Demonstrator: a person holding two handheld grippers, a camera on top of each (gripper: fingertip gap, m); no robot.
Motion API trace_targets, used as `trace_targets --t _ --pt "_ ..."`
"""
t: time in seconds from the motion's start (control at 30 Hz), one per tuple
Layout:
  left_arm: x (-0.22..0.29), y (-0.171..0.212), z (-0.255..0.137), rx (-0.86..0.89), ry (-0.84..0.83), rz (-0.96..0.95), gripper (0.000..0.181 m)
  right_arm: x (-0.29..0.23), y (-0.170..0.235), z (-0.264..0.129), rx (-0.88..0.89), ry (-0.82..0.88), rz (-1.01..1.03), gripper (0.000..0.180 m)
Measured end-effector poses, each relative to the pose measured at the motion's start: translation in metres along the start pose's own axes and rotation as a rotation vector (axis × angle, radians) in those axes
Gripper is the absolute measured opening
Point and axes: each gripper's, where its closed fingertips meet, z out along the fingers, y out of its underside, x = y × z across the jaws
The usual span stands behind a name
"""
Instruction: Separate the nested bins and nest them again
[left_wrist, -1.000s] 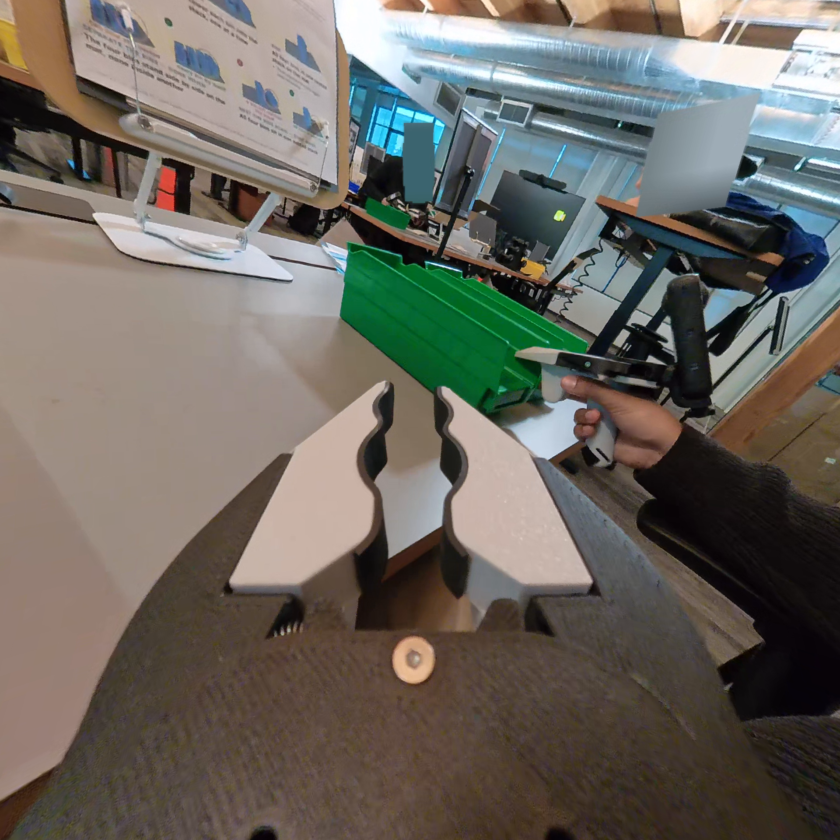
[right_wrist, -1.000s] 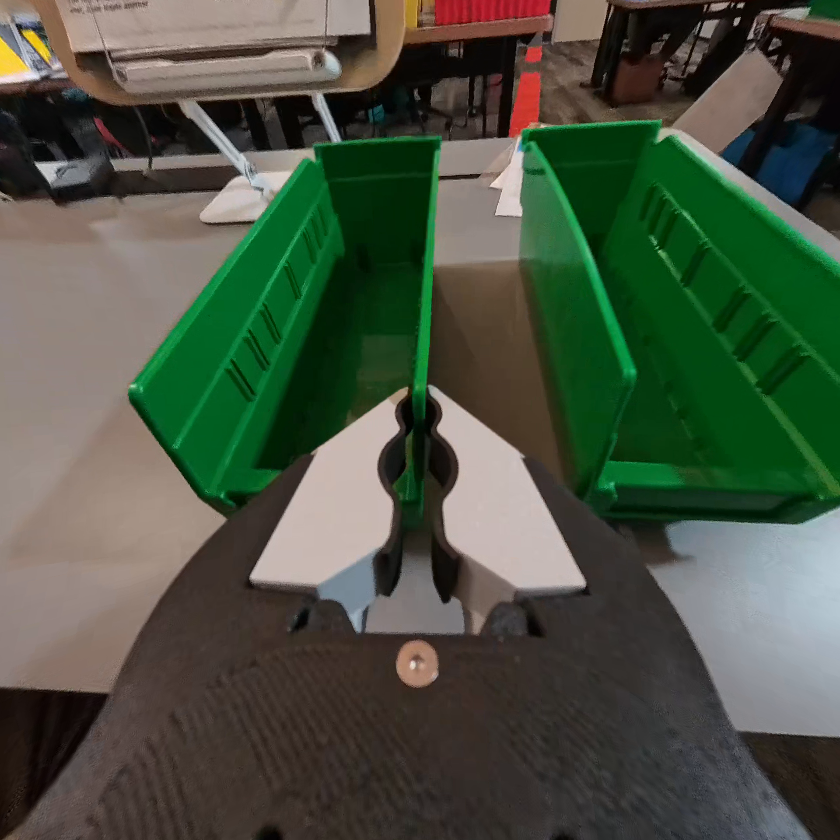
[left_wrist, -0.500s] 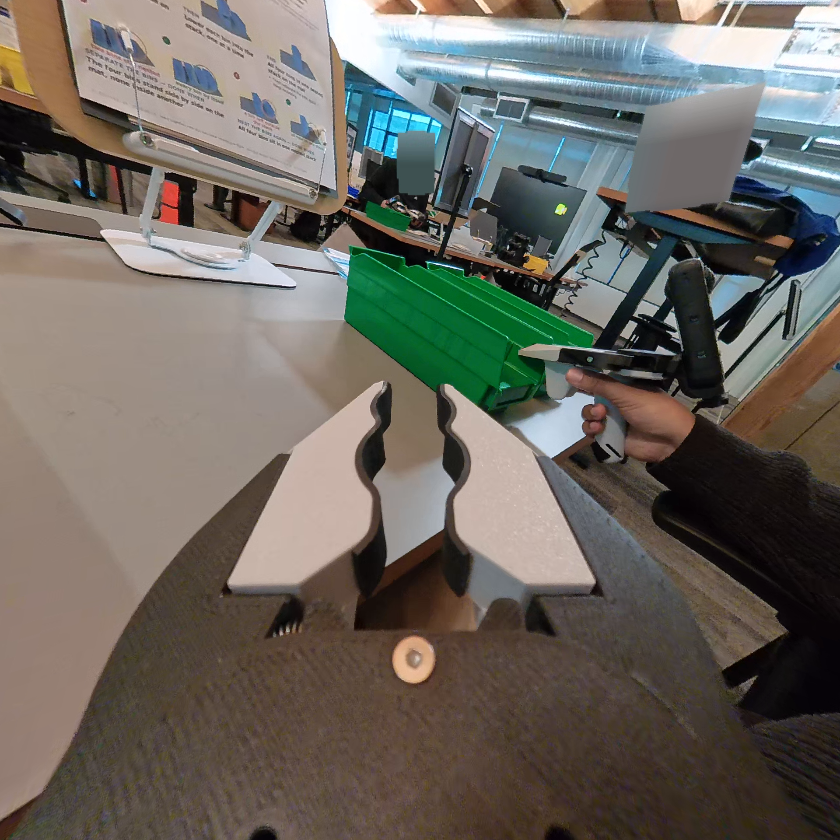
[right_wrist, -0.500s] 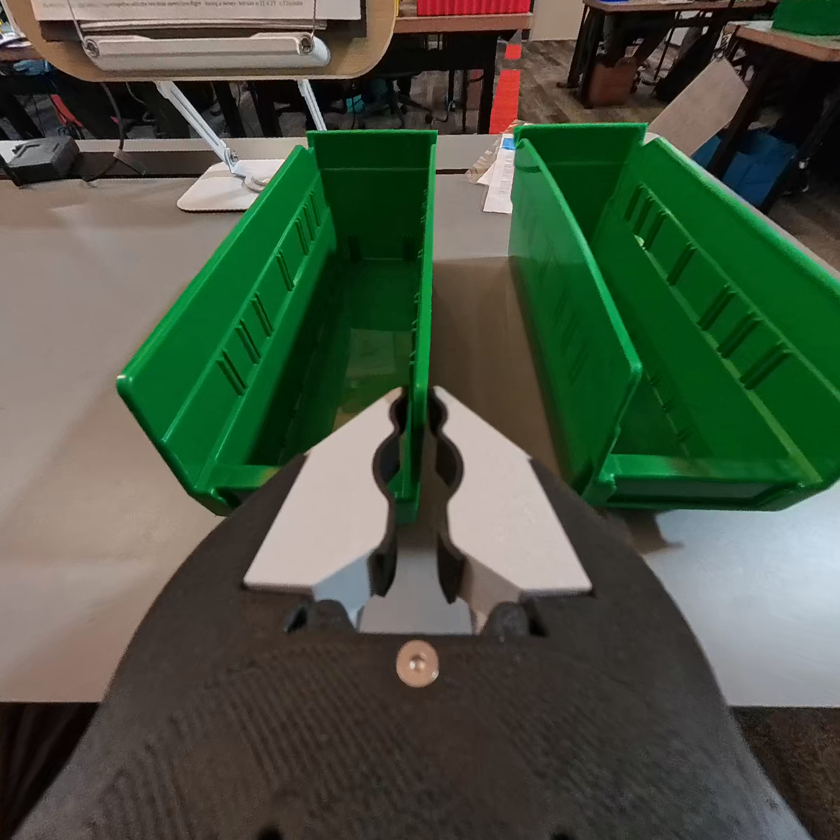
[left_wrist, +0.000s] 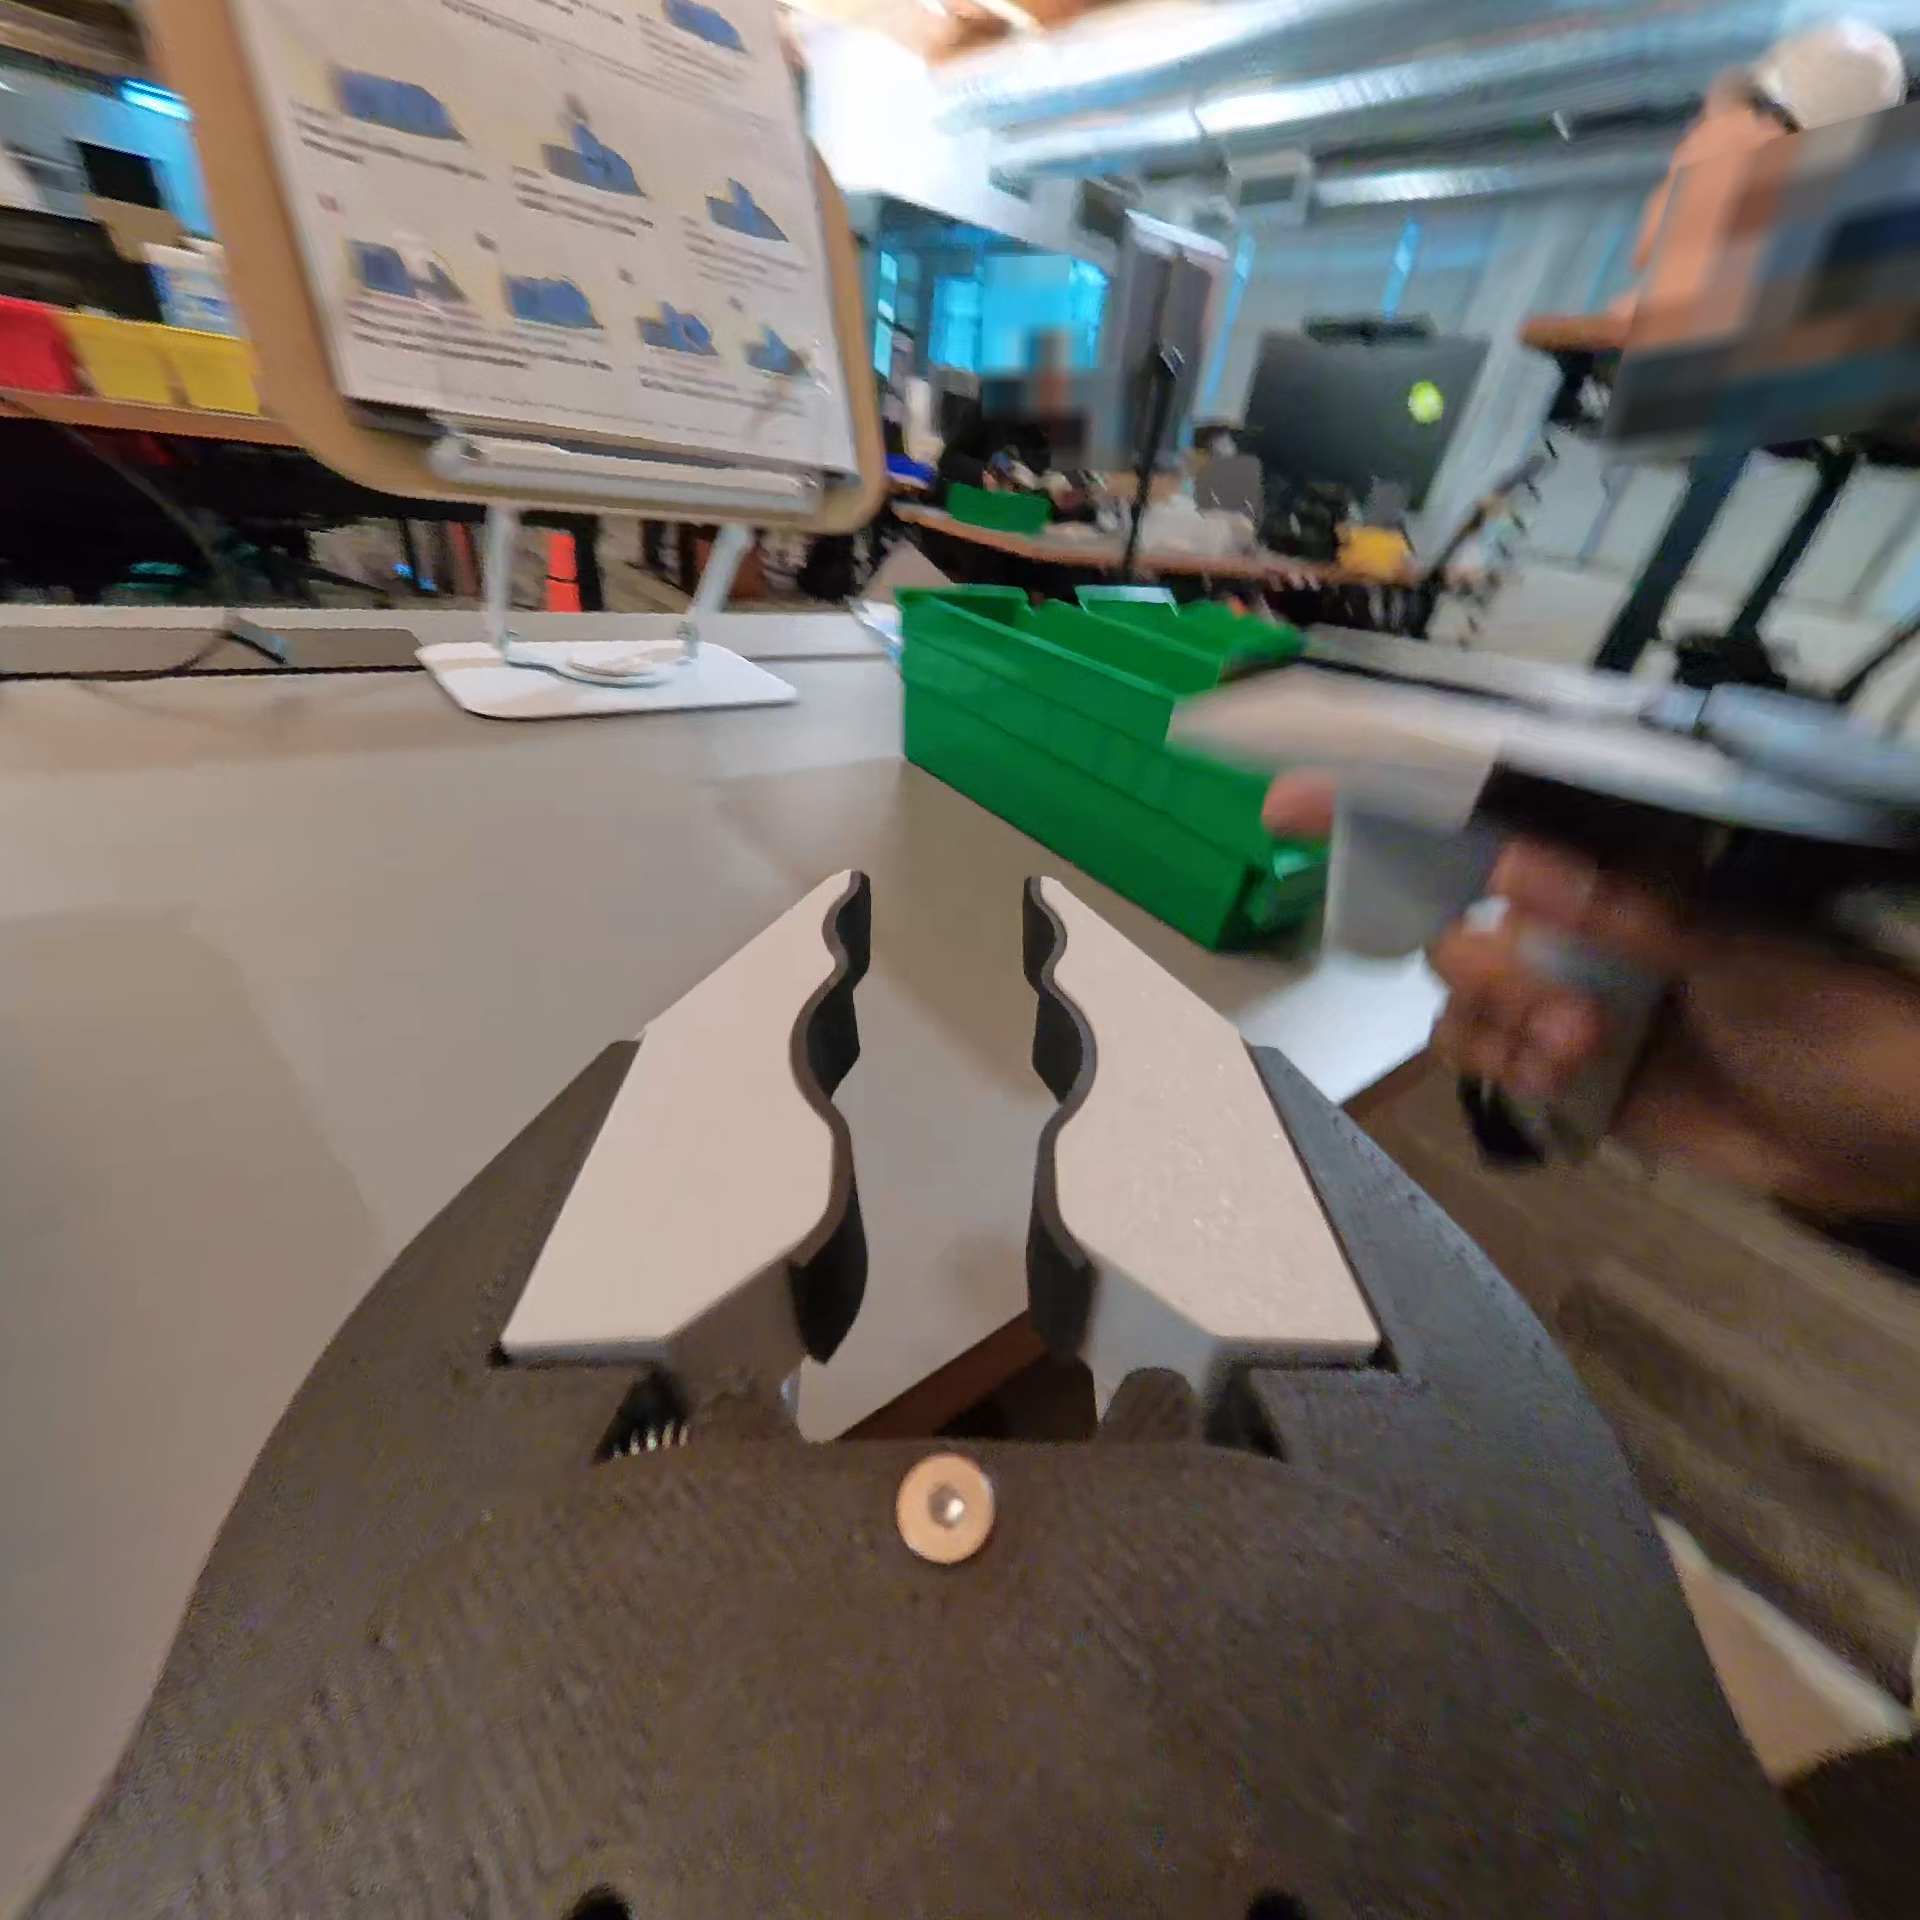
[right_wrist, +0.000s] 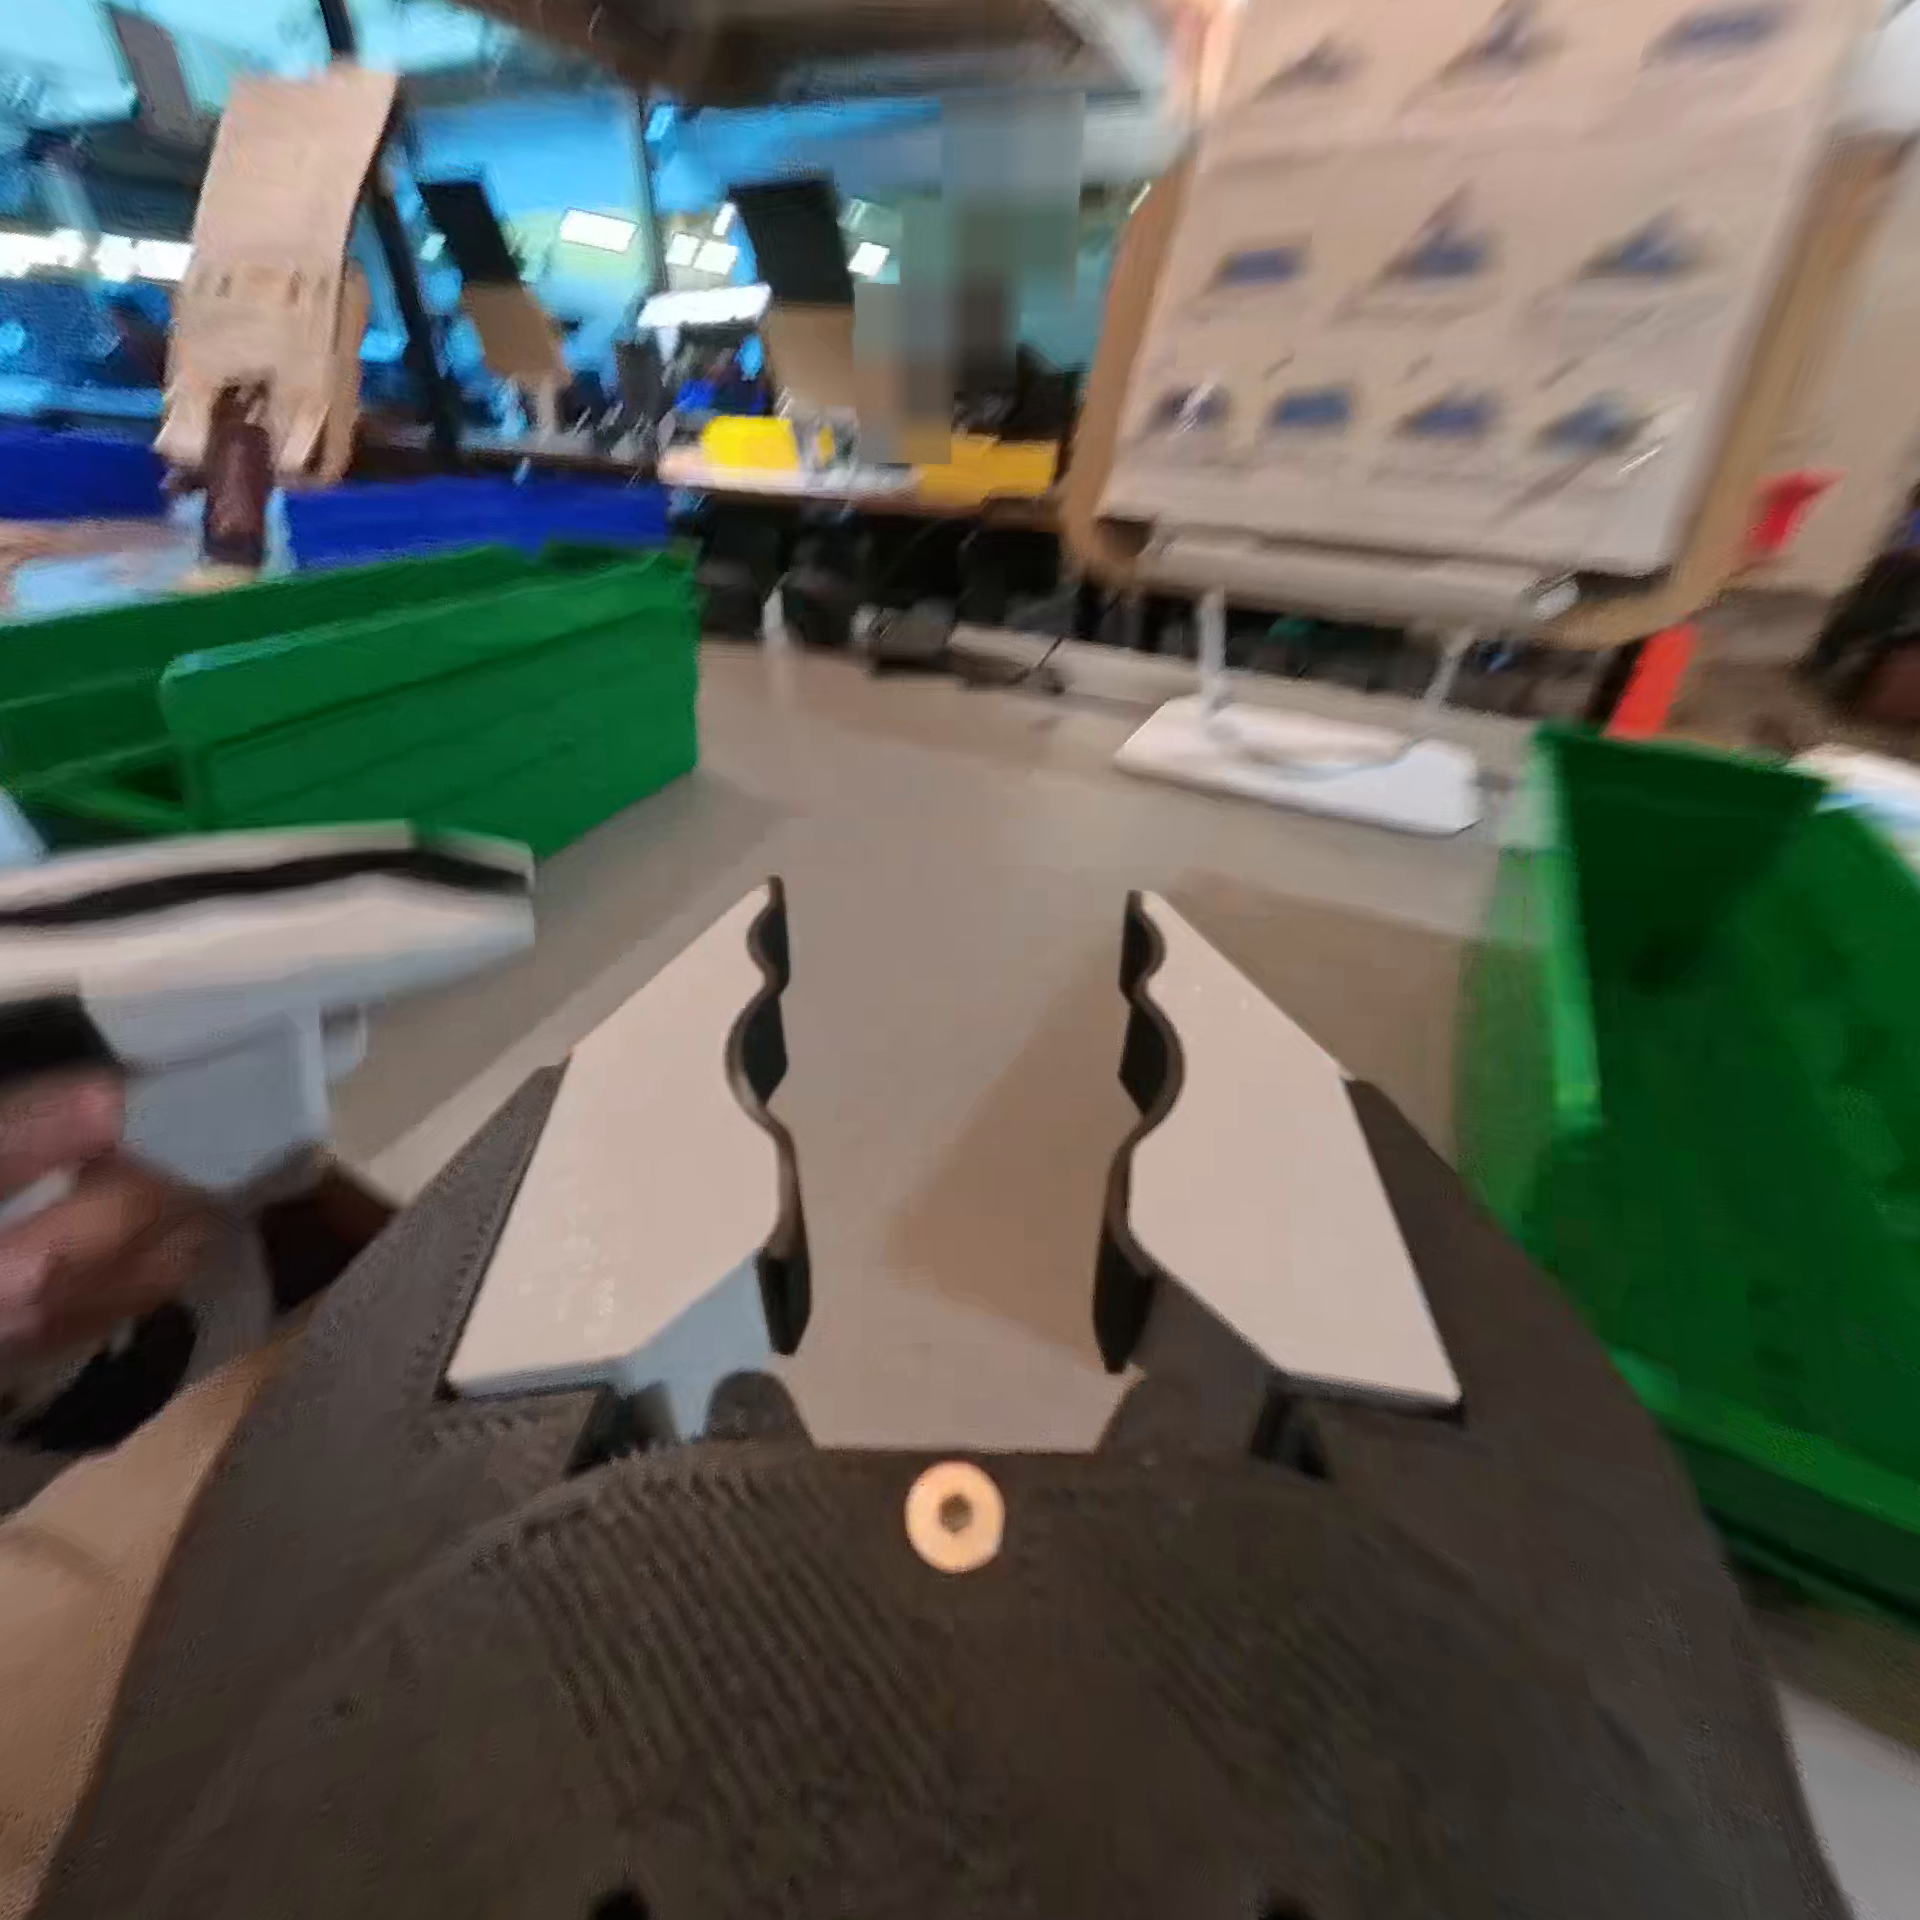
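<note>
1. Bins are out of both tongs: the right tongs (right_wrist: 951, 914) stand spread wide over bare worktop (right_wrist: 935, 810), pinching nothing, and the left tongs (left_wrist: 945, 894) are spread too, also empty.
2. From the right tongs, one green bin (right_wrist: 1704, 1091) lies just to the right and near; a second green bin (right_wrist: 436, 696) lies ahead to the left, well apart from the first. The left tongs' view shows green bins (left_wrist: 1049, 727) ahead to the right, partly behind the blurred right hand (left_wrist: 1538, 987).
3. Both views are smeared by motion, so bin walls and rims are hard to read.
4. Judging the step as the regrasp before nesting: approach one bin's side wall squarely, close on the rim, lift clear, then lower it straight into the other without tilting.
5. Against the earlier frames, the right tongs were clamped on a bin wall and now gape empty and turned aside; the left tongs have swung nearer the paper stand (left_wrist: 613, 665).
</note>
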Motion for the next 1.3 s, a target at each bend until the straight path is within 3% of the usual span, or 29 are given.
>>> trace_targets --t 0.13,0.27,0.33,0.43,0.6,0.7,0.9,1.2,1.3 --pt "-0.032 -0.053 -0.042 0.212 -0.199 -0.142 0.029 -0.027 0.040 0.014 -0.185 -0.133 0.036 0.088" --pt "-0.096 -0.114 -0.109 0.436 -0.510 0.007 0.029 -0.008 0.023 0.016 -0.162 -0.159 0.270 0.065" --pt "-0.132 -0.128 -0.127 0.426 -0.603 0.059 0.031 -0.001 0.013 0.018 -0.124 -0.179 0.403 0.058" --pt "-0.183 -0.103 -0.139 0.184 -0.688 0.023 0.044 -0.013 0.011 0.022 -0.137 -0.231 0.415 0.061" --pt "-0.232 -0.075 -0.168 0.140 -0.810 -0.014 0.048 -0.026 0.039 0.027 -0.190 -0.243 0.246 0.051" --pt "-0.240 -0.052 -0.159 0.020 -0.797 -0.028 0.056 -0.038 0.051 0.027 -0.251 -0.325 0.332 0.052" --pt "-0.244 -0.032 -0.148 -0.061 -0.795 -0.002 0.048 -0.046 0.051 0.028 -0.259 -0.367 0.361 0.048" --pt "-0.258 -0.040 -0.148 -0.144 -0.894 0.246 0.048 -0.066 0.064 0.033 -0.330 -0.418 0.350 0.047" --pt "-0.257 -0.041 -0.141 -0.160 -0.894 0.300 0.038 -0.066 0.067 0.041 -0.336 -0.416 0.346 0.044"
